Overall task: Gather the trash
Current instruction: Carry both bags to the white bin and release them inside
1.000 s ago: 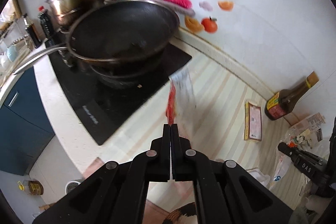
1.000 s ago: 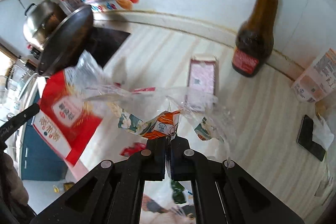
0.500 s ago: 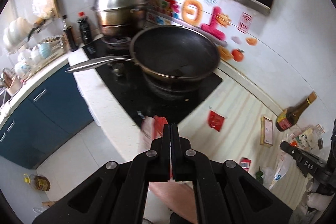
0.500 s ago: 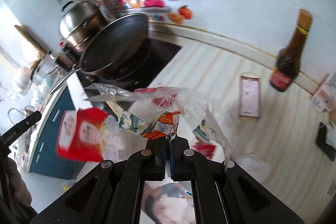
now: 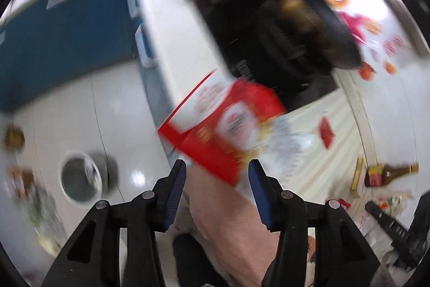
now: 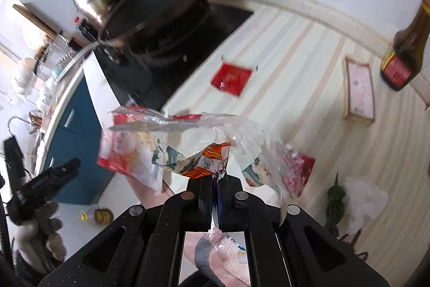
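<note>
While left tongs [image 5: 217,170] just parted, glossy red packet [image 5: 228,125] loose, right tongs [image 6: 215,183] pinching crinkly clear wrapper [image 6: 204,136].

The striped counter [image 6: 309,88] bears a red packet [image 6: 231,77], pink box [image 6: 358,92] and sauce bottle [image 6: 403,53].

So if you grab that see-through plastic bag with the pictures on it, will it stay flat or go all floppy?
Probably floppy: the clear plastic bag droops and crumples around the shut right gripper pinching it. It is likely very light too, since that small pinch holds it up. Its thin, wrinkled film might slip or tear if tugged hard.
</note>
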